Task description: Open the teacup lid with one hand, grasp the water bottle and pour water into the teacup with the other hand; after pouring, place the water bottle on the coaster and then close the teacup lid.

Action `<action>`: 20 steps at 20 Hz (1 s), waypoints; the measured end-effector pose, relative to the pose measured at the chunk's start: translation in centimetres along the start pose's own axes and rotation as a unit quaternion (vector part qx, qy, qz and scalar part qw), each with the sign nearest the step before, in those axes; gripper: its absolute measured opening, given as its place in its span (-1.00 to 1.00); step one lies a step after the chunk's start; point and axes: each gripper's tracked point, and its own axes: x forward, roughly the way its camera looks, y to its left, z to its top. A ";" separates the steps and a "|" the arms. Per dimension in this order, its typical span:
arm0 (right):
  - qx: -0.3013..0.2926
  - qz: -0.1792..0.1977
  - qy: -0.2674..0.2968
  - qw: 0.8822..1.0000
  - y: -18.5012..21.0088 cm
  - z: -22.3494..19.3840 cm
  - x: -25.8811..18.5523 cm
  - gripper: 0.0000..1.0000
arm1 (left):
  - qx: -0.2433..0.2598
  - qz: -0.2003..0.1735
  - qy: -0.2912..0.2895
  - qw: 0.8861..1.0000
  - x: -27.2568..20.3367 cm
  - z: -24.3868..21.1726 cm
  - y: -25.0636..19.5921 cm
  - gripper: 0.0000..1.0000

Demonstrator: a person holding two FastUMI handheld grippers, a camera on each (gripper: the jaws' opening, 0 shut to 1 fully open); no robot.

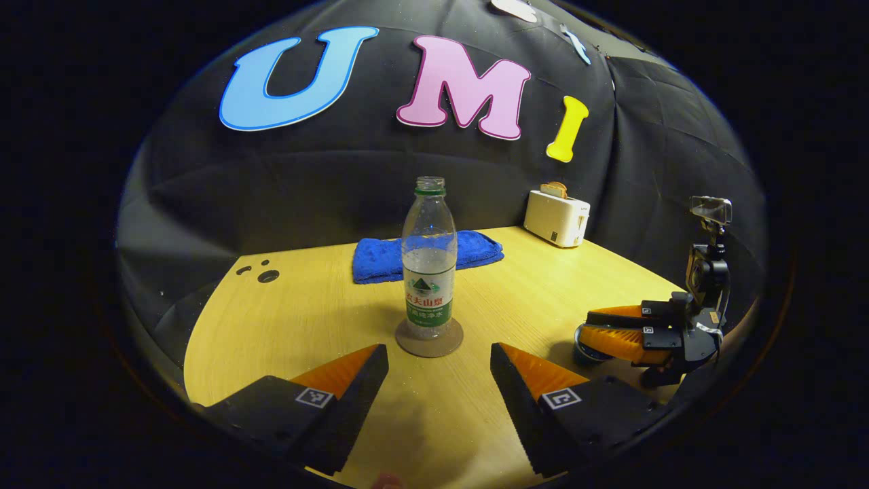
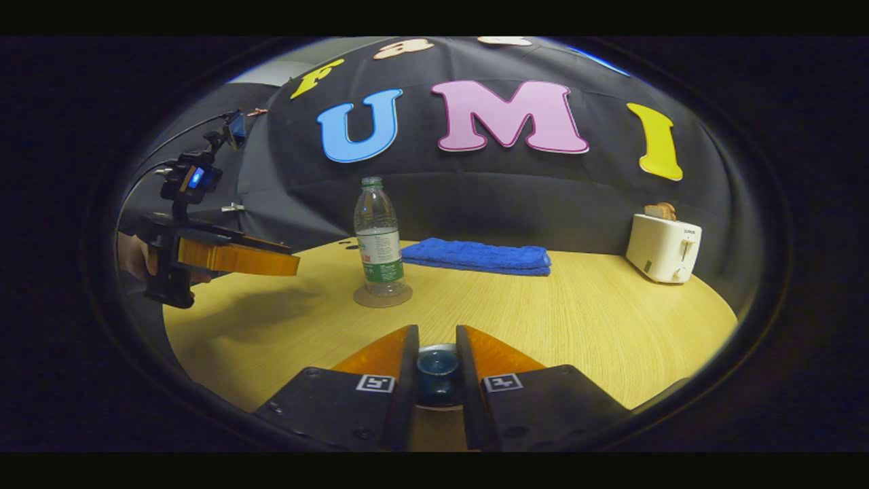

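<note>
Right, left gripper view: left tool was spread wide and held nothing, low over the desk. Water bottle stood upright on the round coaster, just ahead of the fingers, uncapped, partly filled. Blue towel lay folded behind it, white toaster at the back right with bread in its slot. Right tool sat at the far right of the desk, fingers over a dark round thing, mostly hidden there.

Right gripper view: right tool was pinching the teacup lid by its dark knob, both fingers pressed on it; cup below was hidden. Bottle on coaster sat well apart, ahead and left. Left tool hovered at left, held in a hand, clear of the bottle.
</note>
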 end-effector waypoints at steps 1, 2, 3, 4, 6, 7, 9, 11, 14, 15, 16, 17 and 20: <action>0.000 -0.001 -0.001 1.000 -0.2 0.2 -0.1 -0.44 | -0.004 -0.001 -0.002 1.000 0.1 0.0 -0.1 0.91; 0.001 -0.003 -0.002 1.000 -0.4 0.2 -0.2 -0.30 | -0.008 -0.001 -0.003 1.000 -0.1 0.1 -0.2 0.91; 0.004 -0.005 -0.004 1.000 -0.7 0.5 -0.2 -0.26 | -0.011 0.001 -0.004 1.000 -0.1 0.1 -0.3 0.92; 0.009 -0.004 -0.005 1.000 -0.7 0.8 -0.5 -0.30 | -0.013 0.003 -0.002 1.000 -0.4 0.1 -0.4 0.91; 0.009 -0.006 -0.009 1.000 -1.0 2.6 -1.2 0.07 | -0.018 0.013 -0.006 1.000 -1.6 1.2 -0.5 0.91; 0.007 -0.008 -0.013 1.000 -1.2 4.2 -2.0 0.38 | -0.022 0.023 -0.014 0.999 -2.1 2.2 -0.6 0.91; 0.004 -0.013 -0.023 1.000 -2.0 8.5 -4.0 0.71 | -0.020 0.068 -0.047 0.996 -5.0 6.2 -0.3 0.92; -0.001 -0.024 -0.033 0.999 -3.0 12.9 -5.9 0.93 | 0.007 0.128 -0.099 0.987 -8.6 12.1 -0.4 0.91; -0.011 -0.044 -0.058 0.997 -4.5 18.9 -8.8 1.00 | 0.023 0.187 -0.156 0.970 -13.3 18.0 -1.9 0.90; -0.008 -0.055 -0.070 0.996 -5.2 20.7 -9.9 1.00 | 0.026 0.195 -0.170 0.966 -14.7 19.4 -2.9 0.90; -0.002 -0.062 -0.081 0.995 -5.4 22.5 -11.0 1.00 | 0.023 0.197 -0.183 0.963 -15.8 20.4 -4.2 0.90; 0.003 -0.068 -0.091 0.994 -5.5 23.9 -12.0 1.00 | 0.022 0.195 -0.194 0.961 -17.1 21.5 -5.5 0.90; -0.003 -0.094 -0.115 0.989 -5.9 26.8 -15.2 1.00 | 0.013 0.219 -0.213 0.952 -20.8 22.9 -7.0 0.92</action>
